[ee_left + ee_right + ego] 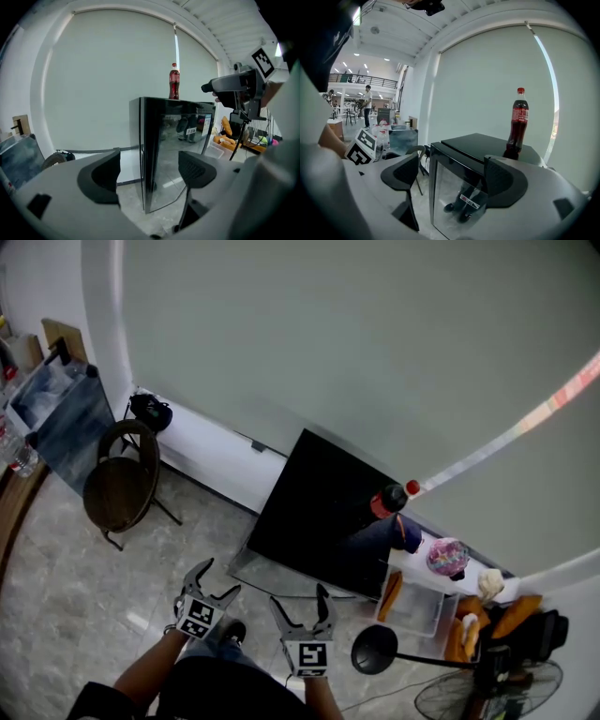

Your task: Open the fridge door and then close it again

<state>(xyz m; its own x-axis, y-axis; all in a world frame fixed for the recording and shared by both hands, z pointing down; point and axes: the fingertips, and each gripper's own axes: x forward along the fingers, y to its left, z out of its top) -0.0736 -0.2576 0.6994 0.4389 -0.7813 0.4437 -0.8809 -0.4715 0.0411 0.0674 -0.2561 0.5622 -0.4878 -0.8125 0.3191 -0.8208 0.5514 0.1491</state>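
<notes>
A small black fridge (323, 512) with a glass door stands on the floor against the pale wall, its door closed. A cola bottle (386, 501) stands upright on its top. My left gripper (217, 577) hovers open in front of the fridge's left front corner, nothing between its jaws. Beside it, my right gripper (298, 596) is open too, short of the door. In the left gripper view the fridge's (173, 150) front edge shows between the pads, with the bottle (174, 82) above. In the right gripper view the glass door (459, 192) and bottle (517, 122) lie ahead.
A round dark chair (122, 484) stands left of the fridge, with a blue-grey bin (61, 418) behind it. Right of the fridge are a clear plastic box (417, 606), orange items (516, 615), a round black stand (375, 650) and a floor fan (487, 695).
</notes>
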